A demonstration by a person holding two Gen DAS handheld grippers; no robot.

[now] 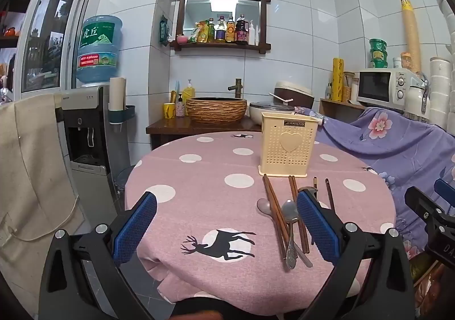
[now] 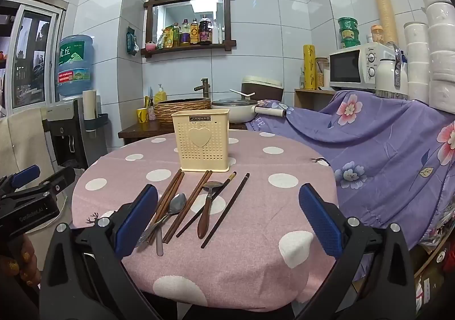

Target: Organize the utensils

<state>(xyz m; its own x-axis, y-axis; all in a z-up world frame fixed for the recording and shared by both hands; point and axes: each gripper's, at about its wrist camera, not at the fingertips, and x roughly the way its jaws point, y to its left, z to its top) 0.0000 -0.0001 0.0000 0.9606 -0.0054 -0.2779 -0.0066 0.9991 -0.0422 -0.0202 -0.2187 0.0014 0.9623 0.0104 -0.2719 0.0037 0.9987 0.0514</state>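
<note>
A cream perforated utensil holder (image 1: 288, 146) (image 2: 202, 140) stands upright on the round pink dotted table (image 1: 199, 177) (image 2: 261, 206). In front of it lie brown chopsticks (image 1: 272, 206) (image 2: 170, 197), dark chopsticks (image 2: 225, 210), a metal spoon (image 1: 289, 210) (image 2: 177, 202), a pale spoon (image 1: 264, 206) and a wooden-handled spoon (image 2: 203, 220). My left gripper (image 1: 227, 227) (image 2: 42, 177) hovers open over the near left of the table, its right finger just beside the utensils. My right gripper (image 2: 227, 220) (image 1: 432, 197) is open too, with the utensils lying below and between its fingers, untouched.
Behind the table stand a wooden counter with a woven basin (image 1: 216, 109), a pot (image 2: 236, 109) and a rice cooker. A purple flowered cloth (image 2: 384, 149) covers furniture at right, below a microwave (image 2: 358, 66). A water dispenser (image 1: 85, 126) stands at left.
</note>
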